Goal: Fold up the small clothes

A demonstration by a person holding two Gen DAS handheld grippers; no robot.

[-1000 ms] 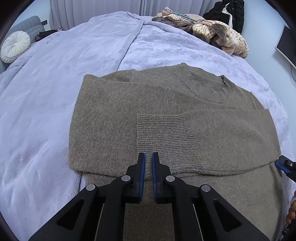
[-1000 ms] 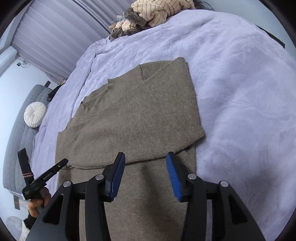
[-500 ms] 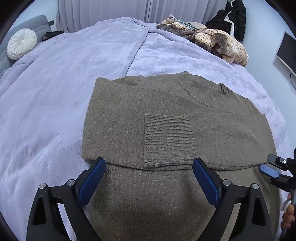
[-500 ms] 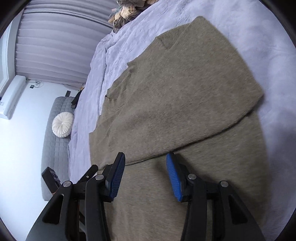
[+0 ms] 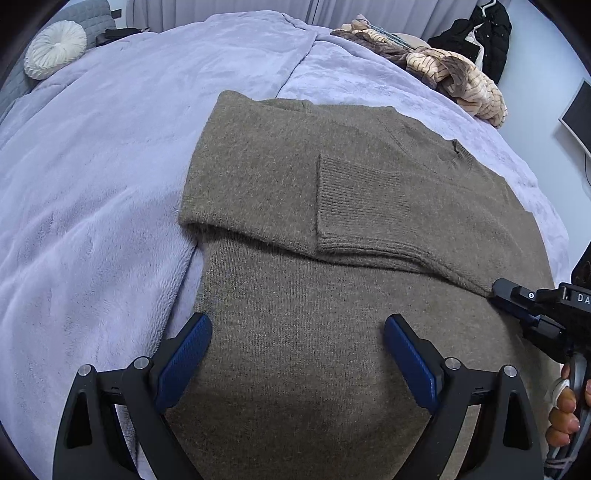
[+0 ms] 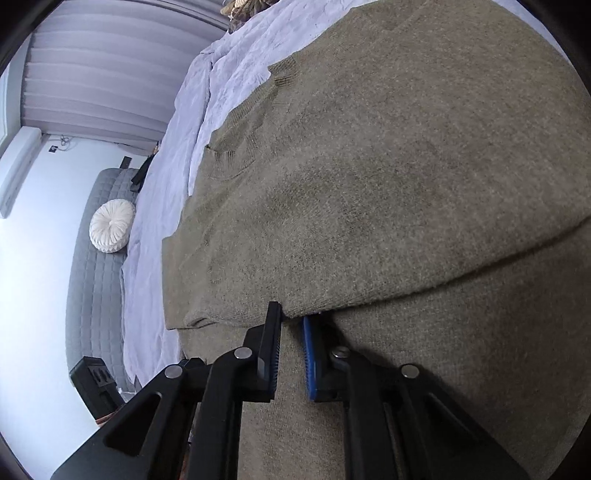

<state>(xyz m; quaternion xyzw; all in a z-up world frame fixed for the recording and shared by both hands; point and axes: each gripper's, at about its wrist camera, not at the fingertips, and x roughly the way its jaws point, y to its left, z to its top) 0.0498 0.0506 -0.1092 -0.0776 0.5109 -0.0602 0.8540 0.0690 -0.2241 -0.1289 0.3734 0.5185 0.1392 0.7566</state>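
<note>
An olive-brown knit sweater (image 5: 258, 177) lies flat on the bed with both sleeves folded across its chest; the ribbed cuff (image 5: 354, 206) lies at the middle. My left gripper (image 5: 297, 321) hovers wide open over the lower body of the sweater, with nothing between its pads. My right gripper (image 6: 291, 314) is at the sweater's (image 6: 406, 166) right side. Its jaws are closing to a narrow gap and pinch the lower edge of the folded sleeve at their tips. The left wrist view shows that gripper (image 5: 498, 290) at the sleeve's fold, held by a person's hand (image 5: 565, 406).
A lilac plush blanket (image 5: 92, 184) covers the bed. A pile of clothes (image 5: 443, 74) lies at the far right, with a black jacket (image 5: 476, 33) behind it. A white round cushion (image 5: 55, 48) sits on a grey sofa at the far left. A dark screen (image 5: 576, 114) hangs on the right wall.
My left gripper let go of the cuff, opened wide and drew back toward the hem. My right gripper came down to the folded sleeve's edge and narrowed its jaws on it.
</note>
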